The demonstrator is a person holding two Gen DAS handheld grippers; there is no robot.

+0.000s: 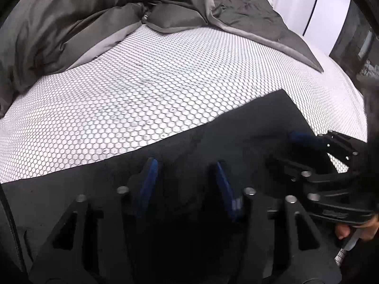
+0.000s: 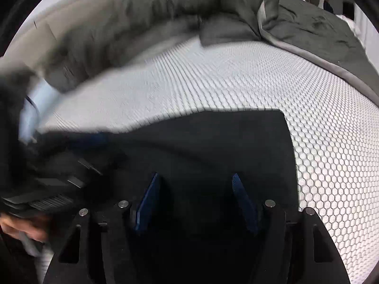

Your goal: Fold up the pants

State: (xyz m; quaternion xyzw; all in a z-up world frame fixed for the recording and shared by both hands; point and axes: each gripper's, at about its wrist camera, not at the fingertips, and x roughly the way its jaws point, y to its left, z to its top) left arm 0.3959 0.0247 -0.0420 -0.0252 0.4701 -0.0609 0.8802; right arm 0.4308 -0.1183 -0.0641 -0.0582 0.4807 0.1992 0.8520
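Note:
Black pants (image 1: 236,127) lie flat on a white bed with a honeycomb pattern (image 1: 142,90); one squared corner points to the far right. My left gripper (image 1: 186,163) is open just above the cloth, with blue pads (image 1: 149,177) apart. My right gripper shows at the right of the left wrist view (image 1: 305,139), low over the pants. In the right wrist view the pants (image 2: 213,142) fill the foreground and my right gripper (image 2: 195,176) is open above them. The left gripper is a blurred dark shape at the left (image 2: 59,170).
A crumpled dark grey duvet (image 1: 71,19) and a pillow (image 1: 175,16) lie across the far side of the bed. White wardrobe doors (image 1: 308,4) stand at the far right. The mattress edge (image 1: 350,94) runs down the right side.

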